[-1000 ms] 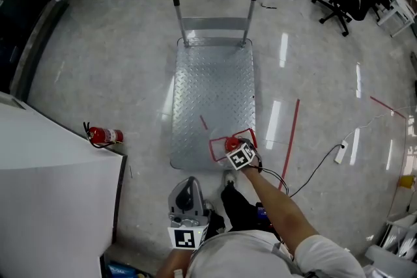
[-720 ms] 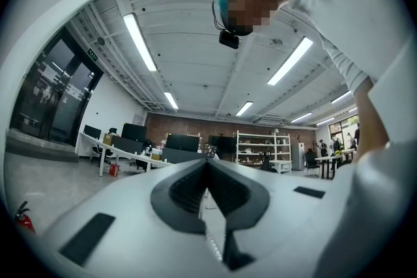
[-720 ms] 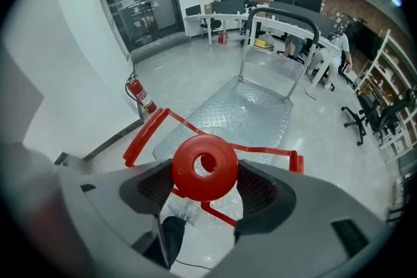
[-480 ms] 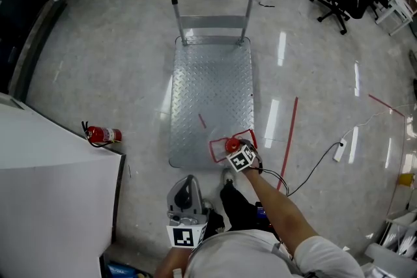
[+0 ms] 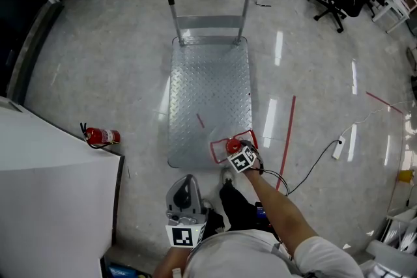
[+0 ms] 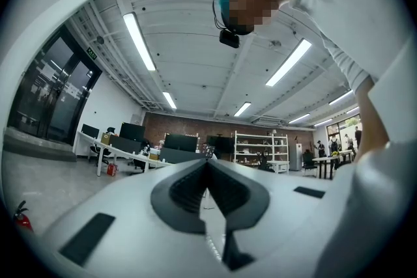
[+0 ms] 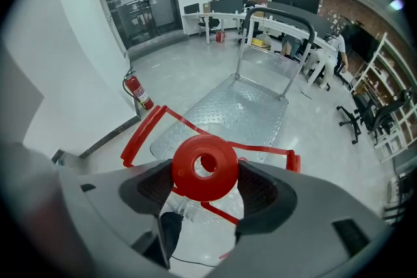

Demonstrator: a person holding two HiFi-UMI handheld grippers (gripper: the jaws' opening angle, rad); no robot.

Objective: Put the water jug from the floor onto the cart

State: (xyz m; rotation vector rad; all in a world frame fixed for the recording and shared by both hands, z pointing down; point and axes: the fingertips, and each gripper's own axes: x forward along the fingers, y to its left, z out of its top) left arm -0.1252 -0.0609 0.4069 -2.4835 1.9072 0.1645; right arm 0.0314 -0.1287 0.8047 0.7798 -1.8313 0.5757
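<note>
Right gripper view shows the right gripper [image 7: 206,188] with its jaws pinching the red cap [image 7: 195,154] of the water jug [image 7: 184,210]. The cap sits squarely between the two pads. The jug's clear body hangs below them, and its red carrying frame [image 7: 140,130] spreads out ahead of the jaws and to both sides. The cart [image 7: 242,109] lies just beyond the jaw tips, its metal deck bare. In the head view the right gripper [image 5: 240,157] and the jug [image 5: 223,147] are at the near right corner of the cart [image 5: 208,81], the frame overlapping the deck's edge. The left gripper [image 5: 184,204] is held back near the person's body, well apart from the jug. In its own view the left gripper [image 6: 207,172] points up at the ceiling, jaws pressed together with nothing between them. So the grasp looks done and the jug has reached the cart's near end. I cannot tell whether its base rests on the deck, on the floor, or hangs free. What seems left is to carry it forward over the deck, lower it upright and let go.
</note>
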